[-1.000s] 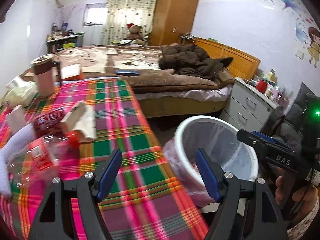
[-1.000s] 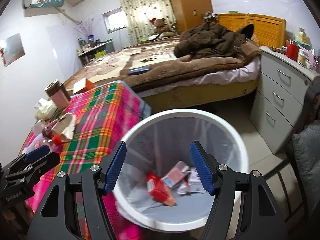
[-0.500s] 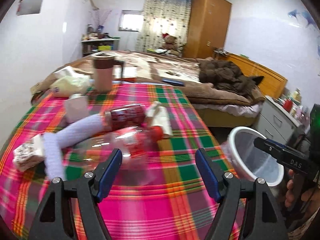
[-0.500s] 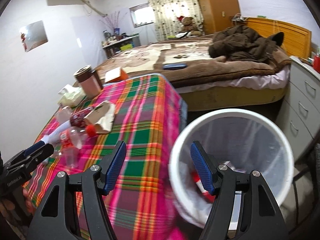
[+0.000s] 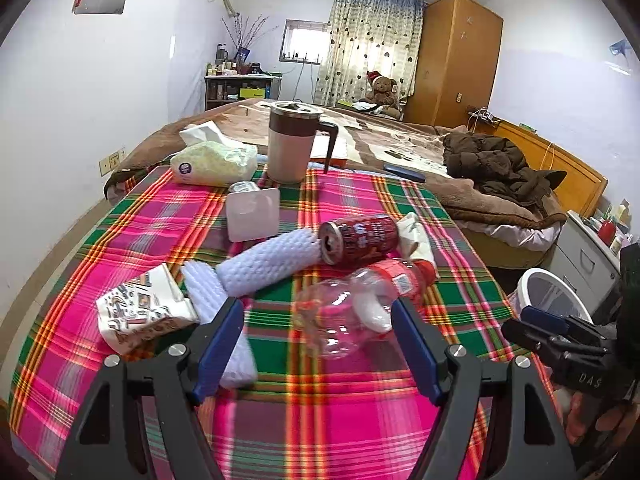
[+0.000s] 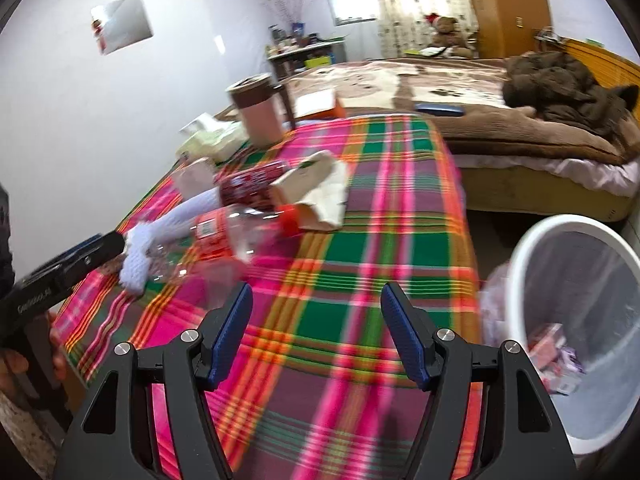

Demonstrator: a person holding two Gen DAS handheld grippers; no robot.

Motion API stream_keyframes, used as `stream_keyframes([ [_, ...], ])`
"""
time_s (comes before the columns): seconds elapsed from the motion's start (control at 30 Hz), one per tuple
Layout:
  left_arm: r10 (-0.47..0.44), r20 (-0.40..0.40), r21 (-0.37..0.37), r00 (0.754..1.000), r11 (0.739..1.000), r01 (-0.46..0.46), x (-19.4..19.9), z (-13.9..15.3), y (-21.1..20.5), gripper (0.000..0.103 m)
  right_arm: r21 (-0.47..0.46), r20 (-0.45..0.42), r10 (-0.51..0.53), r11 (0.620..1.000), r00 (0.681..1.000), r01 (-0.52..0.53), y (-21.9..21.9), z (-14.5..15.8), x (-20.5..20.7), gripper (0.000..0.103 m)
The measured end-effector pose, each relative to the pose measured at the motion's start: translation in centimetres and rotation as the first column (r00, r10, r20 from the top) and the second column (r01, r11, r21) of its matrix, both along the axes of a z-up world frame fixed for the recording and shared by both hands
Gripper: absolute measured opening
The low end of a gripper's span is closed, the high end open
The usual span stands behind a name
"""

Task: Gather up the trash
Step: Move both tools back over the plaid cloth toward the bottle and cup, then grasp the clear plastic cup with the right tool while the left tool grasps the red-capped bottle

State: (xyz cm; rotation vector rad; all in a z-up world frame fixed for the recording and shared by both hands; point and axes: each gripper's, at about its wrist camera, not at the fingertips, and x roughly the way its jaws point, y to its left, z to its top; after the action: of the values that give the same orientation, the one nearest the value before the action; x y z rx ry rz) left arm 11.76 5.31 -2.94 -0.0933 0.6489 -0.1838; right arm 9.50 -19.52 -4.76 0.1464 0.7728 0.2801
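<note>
A clear plastic bottle [image 5: 360, 304] with a red label and cap lies on the plaid table [image 5: 320, 420], just ahead of my open, empty left gripper [image 5: 318, 344]. Behind it lie a red can [image 5: 358, 238], white foam netting [image 5: 268, 264], a printed wrapper [image 5: 140, 312] and a paper bag [image 5: 416, 236]. My right gripper [image 6: 316, 332] is open and empty over the table's near right part, with the bottle [image 6: 224, 236] to its upper left. The white lined trash bin [image 6: 580, 320] stands on the floor to the right, with wrappers inside.
A brown-lidded mug [image 5: 294, 144], a tissue pack [image 5: 214, 164] and a white square container [image 5: 252, 214] stand at the table's far side. A bed [image 5: 460, 168] with a brown jacket lies beyond. Drawers [image 5: 588, 252] stand behind the bin.
Both grippers have swung left from the bin toward the table. The trash on the table now fills the left wrist view; the bin has slid to the right edge. Both grippers stay open.
</note>
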Motion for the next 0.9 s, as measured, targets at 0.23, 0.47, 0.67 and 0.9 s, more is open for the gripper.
stream_keyframes([
  [0.23, -0.011, -0.017, -0.008, 1.000, 1.000, 0.011, 0.6, -0.5, 1.6, 0.078, -0.024, -0.039, 0.073, 0.997, 0.997, -0.074, 3.3, -1.1, 0.8, 0.068],
  [0.47, -0.057, -0.031, -0.023, 0.998, 0.998, 0.057, 1.8, -0.6, 1.4, 0.078, -0.043, -0.070, 0.147, 0.988, 0.987, -0.150, 6.2, -1.9, 2.1, 0.068],
  [0.67, -0.112, -0.038, -0.016, 0.993, 0.994, 0.112, 3.1, -0.4, 0.4, 0.078, -0.078, -0.112, 0.166, 0.982, 0.980, -0.175, 7.5, -2.8, 3.4, 0.045],
  [0.9, -0.155, -0.057, -0.023, 0.986, 0.988, 0.154, 4.5, -0.6, -0.5, 0.078, -0.087, -0.124, 0.156, 0.982, 0.980, -0.167, 6.8, -3.5, 3.8, 0.030],
])
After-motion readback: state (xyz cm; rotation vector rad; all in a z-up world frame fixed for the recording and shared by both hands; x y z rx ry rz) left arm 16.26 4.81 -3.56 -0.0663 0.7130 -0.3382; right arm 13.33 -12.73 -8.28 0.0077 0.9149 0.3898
